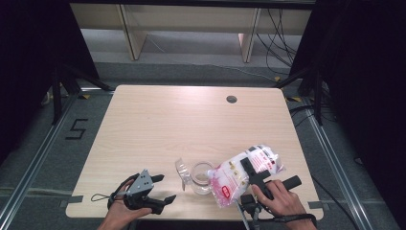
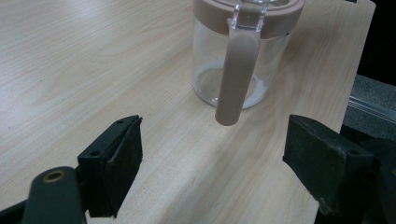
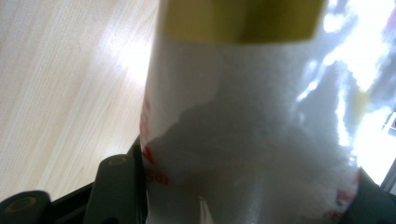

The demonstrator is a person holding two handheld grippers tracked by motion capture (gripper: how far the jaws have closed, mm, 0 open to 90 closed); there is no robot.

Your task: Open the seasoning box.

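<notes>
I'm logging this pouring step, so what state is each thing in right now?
Glass jar: upright, lid flipped open, a little white powder at the bottom.
Bag of white powder: lifted and tilted towards the jar.
Left gripper: open, holding nothing, short of the jar's handle.
Right gripper: shut on the bag.

In the high view we see the tabletop (image 1: 191, 124) evenly lit from above, its surroundings falling off into near black on both sides, and shadows under things stay short and soft. The left gripper view is bright and fairly sharp, though the near claw pads blur slightly. In the right gripper view the bag (image 3: 252, 121) is too close, badly out of focus, with white glare blown out at right.
</notes>
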